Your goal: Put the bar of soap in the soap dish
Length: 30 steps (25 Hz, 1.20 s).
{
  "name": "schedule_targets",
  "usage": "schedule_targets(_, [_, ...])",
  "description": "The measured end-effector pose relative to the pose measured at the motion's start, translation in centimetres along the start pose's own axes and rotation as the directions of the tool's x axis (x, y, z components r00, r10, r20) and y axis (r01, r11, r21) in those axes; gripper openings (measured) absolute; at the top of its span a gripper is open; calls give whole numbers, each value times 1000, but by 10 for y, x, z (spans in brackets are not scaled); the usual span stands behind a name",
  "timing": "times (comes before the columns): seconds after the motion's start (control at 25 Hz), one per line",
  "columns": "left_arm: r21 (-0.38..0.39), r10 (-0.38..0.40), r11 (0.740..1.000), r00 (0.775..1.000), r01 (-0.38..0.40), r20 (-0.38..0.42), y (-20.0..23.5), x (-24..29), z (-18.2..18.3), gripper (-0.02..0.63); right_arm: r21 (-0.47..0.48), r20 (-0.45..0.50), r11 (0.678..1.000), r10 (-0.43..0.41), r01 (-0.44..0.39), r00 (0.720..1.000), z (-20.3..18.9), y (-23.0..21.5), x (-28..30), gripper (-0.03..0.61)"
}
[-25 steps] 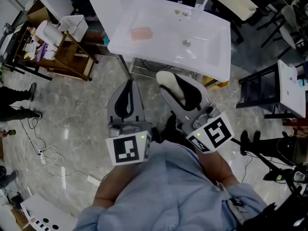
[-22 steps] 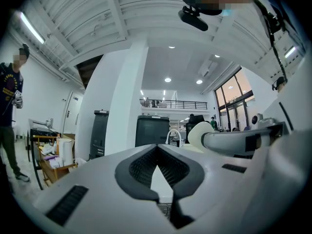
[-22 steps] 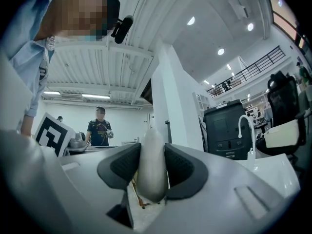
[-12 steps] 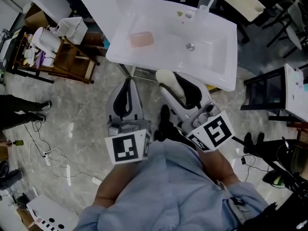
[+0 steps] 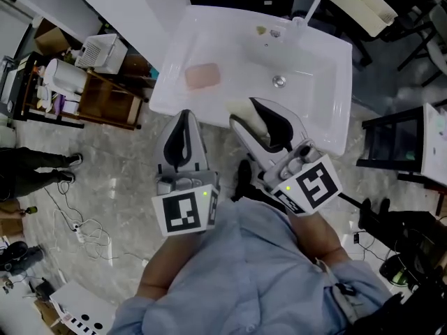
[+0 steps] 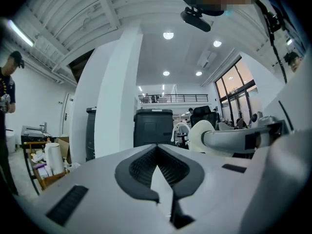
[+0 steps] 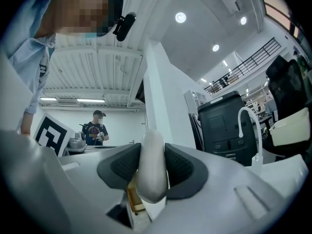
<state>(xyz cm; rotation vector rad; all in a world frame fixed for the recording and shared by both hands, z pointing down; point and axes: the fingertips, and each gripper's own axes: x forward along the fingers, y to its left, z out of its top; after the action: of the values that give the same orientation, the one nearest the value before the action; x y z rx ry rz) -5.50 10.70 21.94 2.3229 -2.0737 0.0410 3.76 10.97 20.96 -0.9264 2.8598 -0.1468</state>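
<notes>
The white ceramic washbasin (image 5: 328, 82) is viewed steeply from head height. Both gripper views are aimed level along close jaws; a white square pillar (image 6: 119, 96) is shared.

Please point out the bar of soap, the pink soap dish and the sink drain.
bar of soap (image 7: 151, 165): right gripper view, on its pale rounded middle.
pink soap dish (image 5: 202, 76): head view, on its middle.
sink drain (image 5: 279, 82): head view, on the metal centre.
</notes>
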Motion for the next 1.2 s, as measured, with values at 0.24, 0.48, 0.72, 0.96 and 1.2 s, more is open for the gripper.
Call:
schedule_targets(0.24, [13,30,999,1000,-30,-8,-1,30,0,5,13,3,1000,20,-20,1000,0,-36,17,150])
schedule_targets(0.48, [12,72,997,997,-72,-24,11,47,-5,5,28,-11,999,41,-41,999,-5,-57,38,150])
schedule_targets(0.72, [7,103,995,994,-103,-38,26,62,-11,5,34,-26,998,56,-55,998,-12,-72,59,150])
schedule_targets(0.96, [-11,108,994,992,-109,-59,43,88,-24,5,36,-52,998,53,-52,997,-22,-90,85,150])
schedule_targets(1.2, [-43,117,992,988,-122,-101,65,119,-46,5,52,-103,997,63,-58,993,-44,-109,114,150])
